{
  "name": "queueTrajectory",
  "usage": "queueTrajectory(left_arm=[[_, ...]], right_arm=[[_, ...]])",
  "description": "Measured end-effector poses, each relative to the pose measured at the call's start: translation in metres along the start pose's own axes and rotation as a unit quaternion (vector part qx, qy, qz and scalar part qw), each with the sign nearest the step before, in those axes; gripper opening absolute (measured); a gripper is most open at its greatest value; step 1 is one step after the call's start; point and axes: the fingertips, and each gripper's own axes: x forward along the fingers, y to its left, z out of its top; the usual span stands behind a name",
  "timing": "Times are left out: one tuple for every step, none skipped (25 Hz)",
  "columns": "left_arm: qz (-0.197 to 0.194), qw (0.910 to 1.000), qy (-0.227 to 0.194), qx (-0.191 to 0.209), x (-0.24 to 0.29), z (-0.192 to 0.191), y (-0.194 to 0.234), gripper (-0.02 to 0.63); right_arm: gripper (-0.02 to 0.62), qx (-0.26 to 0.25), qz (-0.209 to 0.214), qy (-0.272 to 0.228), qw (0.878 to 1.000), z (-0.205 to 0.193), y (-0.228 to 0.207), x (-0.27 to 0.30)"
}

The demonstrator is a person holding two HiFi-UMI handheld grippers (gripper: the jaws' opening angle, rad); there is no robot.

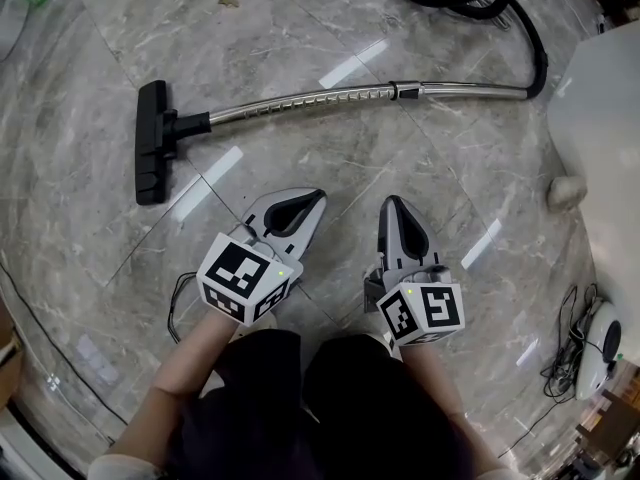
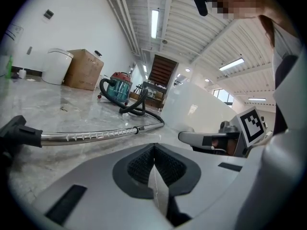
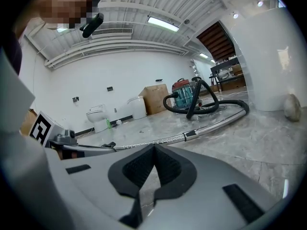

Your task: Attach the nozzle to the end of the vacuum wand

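I held the left gripper and right gripper clenched, fingers together on nothing. The nozzle sat joined to the wand, flat on the floor just ahead of them.

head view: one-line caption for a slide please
Black nozzle joined to the chrome vacuum wand on the marble floor; left tongs and right tongs shut and empty, short of it.

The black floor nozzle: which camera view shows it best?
The head view: the nozzle shows whole, at the end of the wand. The left gripper view catches only part of it at the picture's left edge. In the right gripper view the left gripper hides nearly all of it.
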Motion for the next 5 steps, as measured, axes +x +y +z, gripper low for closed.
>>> queueTrajectory(left_arm=[[0.001, 1.0000, 0.000, 0.001, -0.0005, -0.0003, 0.0002, 0.010], [0.002, 1.0000, 0.000, 0.000, -0.0013, -0.0009, 0.0007, 0.011], [0.004, 1.0000, 0.000, 0.000, -0.0023, -0.0017, 0.0014, 0.011], [0.006, 1.0000, 0.000, -0.001, -0.0034, -0.0026, 0.0022, 0.011], [0.008, 1.0000, 0.000, -0.003, -0.0047, -0.0036, 0.0031, 0.011]], right_arm=[[0.015, 0.000, -0.001, 0.000, 1.000, -0.0006, -0.0001, -0.0007], [0.014, 0.000, -0.002, 0.000, 1.000, -0.0014, 0.0001, -0.0015], [0.015, 0.000, -0.003, 0.000, 1.000, -0.0023, 0.0006, -0.0022], [0.015, -0.001, -0.004, 0.000, 1.000, -0.0033, 0.0013, -0.0029], [0.015, -0.002, -0.005, 0.000, 1.000, -0.0044, 0.0021, -0.0036]])
